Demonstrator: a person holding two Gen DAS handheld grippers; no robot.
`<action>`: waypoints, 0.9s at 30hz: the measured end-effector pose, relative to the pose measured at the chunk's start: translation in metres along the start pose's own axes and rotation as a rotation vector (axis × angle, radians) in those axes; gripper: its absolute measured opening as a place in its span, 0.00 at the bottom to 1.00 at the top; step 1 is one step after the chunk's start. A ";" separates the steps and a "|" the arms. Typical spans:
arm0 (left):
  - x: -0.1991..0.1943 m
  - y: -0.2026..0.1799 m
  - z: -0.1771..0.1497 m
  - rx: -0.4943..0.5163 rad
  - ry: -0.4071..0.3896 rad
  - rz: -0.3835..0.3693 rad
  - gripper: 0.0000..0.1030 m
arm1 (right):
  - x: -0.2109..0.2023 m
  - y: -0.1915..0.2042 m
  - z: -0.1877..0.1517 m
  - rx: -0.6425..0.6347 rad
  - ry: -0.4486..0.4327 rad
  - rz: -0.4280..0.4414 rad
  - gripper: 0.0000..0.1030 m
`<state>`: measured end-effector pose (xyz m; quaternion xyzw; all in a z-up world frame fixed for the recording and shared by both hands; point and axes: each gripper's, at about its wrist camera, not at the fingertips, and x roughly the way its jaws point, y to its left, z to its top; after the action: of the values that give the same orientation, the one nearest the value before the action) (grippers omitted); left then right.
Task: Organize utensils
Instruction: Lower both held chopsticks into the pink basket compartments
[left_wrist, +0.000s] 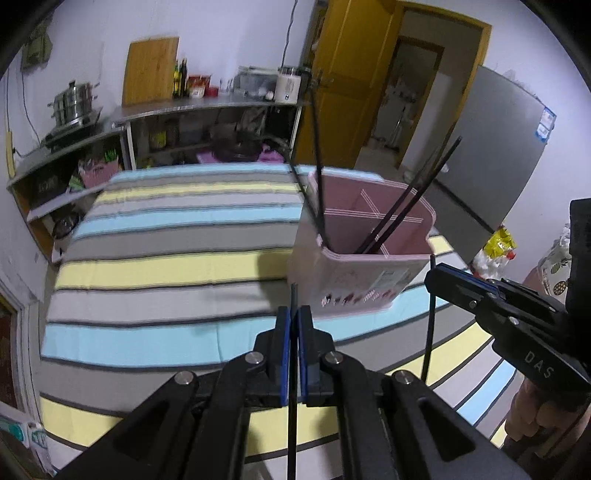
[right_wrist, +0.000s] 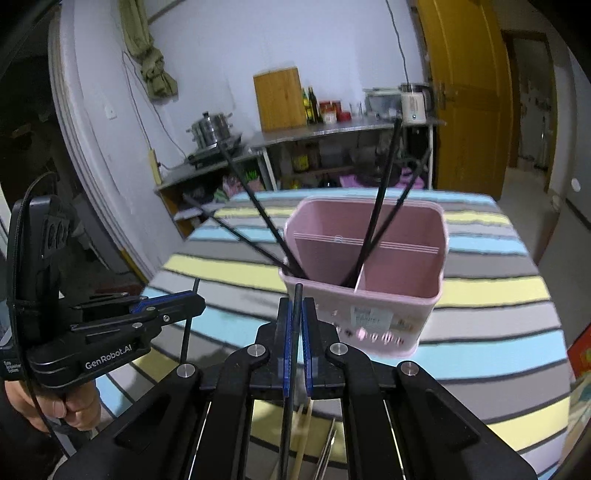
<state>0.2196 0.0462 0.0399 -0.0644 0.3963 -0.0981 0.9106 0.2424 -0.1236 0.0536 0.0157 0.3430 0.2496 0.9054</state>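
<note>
Black, thin and stiff, one chopstick (left_wrist: 293, 332) is sitting clenched upright in the left tongs (left_wrist: 294, 325) and another (right_wrist: 295, 332) in the right tongs (right_wrist: 296, 325), likely light and slippery, best pinched mid-shaft, near the pink holder (right_wrist: 369, 291) on the striped table (right_wrist: 480, 295).

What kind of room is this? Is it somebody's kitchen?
Probably a home kitchen. A steel pot sits on a stove, a cutting board leans by sauce bottles, and a fridge stands near the door.

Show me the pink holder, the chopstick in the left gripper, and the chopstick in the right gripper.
holder (right_wrist: 388, 310): right wrist view, on its front wall.
left chopstick (left_wrist: 294, 295): left wrist view, on its tip above the fingers.
right chopstick (right_wrist: 297, 295): right wrist view, on its tip above the fingers.
</note>
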 end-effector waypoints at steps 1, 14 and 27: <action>-0.004 -0.002 0.004 0.006 -0.013 -0.001 0.05 | -0.002 0.001 0.003 -0.002 -0.010 -0.002 0.05; -0.037 -0.013 0.029 0.032 -0.128 -0.017 0.05 | -0.038 0.001 0.019 -0.010 -0.118 -0.019 0.04; -0.069 -0.021 0.009 0.044 -0.117 -0.004 0.05 | -0.068 0.003 0.000 -0.019 -0.119 -0.013 0.04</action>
<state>0.1775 0.0418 0.0992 -0.0509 0.3398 -0.1045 0.9333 0.1977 -0.1521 0.0955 0.0198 0.2863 0.2458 0.9259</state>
